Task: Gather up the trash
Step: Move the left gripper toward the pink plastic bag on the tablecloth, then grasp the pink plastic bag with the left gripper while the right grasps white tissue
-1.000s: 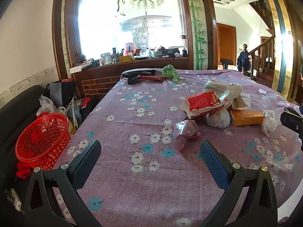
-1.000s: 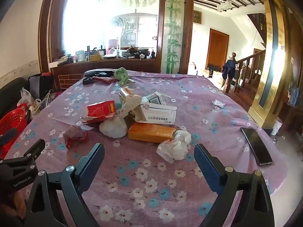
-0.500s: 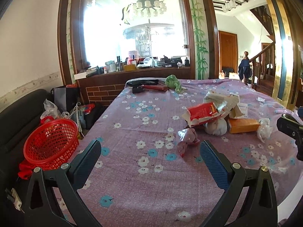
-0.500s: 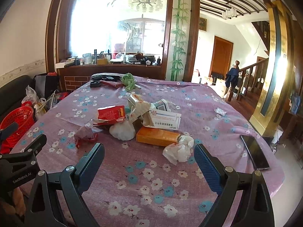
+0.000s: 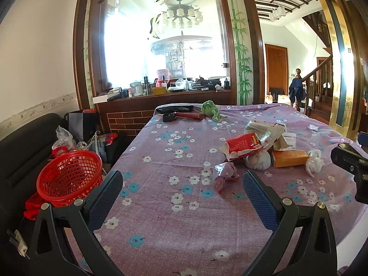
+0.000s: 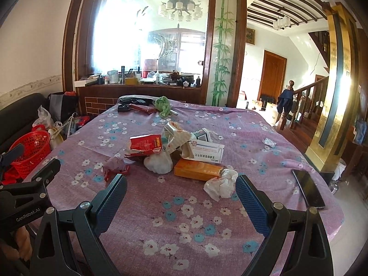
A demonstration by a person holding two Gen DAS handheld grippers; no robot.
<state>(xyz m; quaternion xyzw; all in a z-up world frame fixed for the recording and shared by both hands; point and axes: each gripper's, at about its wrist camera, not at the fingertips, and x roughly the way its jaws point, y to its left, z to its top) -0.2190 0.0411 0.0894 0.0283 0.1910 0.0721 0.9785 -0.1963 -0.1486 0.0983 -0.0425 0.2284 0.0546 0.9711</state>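
Both grippers hang over the near edge of a table [image 5: 161,225] draped in purple cloth with a flower print, and neither holds anything. The left gripper [image 5: 182,185] fills the bottom of its view with its blue-padded fingers spread wide, bare cloth between them. The right gripper [image 6: 180,189] is spread just as wide at the bottom of its own view; in the left wrist view only a black part of it pokes in at the right edge, the rest cut off.

The trash lies in a loose heap at the centre of the table. A crumpled pinkish wrapper [image 5: 224,174] sits nearest the left gripper, just above its right finger in the frame. Behind it lie a torn red carton [image 5: 243,146], a white plastic wad [image 5: 257,161] partly tucked under the carton, an orange box [image 5: 289,158] and a crumpled white tissue [image 6: 222,184], which touches the orange box's right end and sits just left of the right gripper's right finger. A white printed box [image 6: 207,153] is half covered by crumpled paper packaging; its print is too small to read.

A red mesh basket [image 5: 69,179] stands off the table at the left, middle-left of the frame, its base hidden behind the left finger. A dark phone [image 6: 308,192] lies near the table's right edge. Things at the far end are too small to identify, apart from a green cloth [image 6: 163,105].
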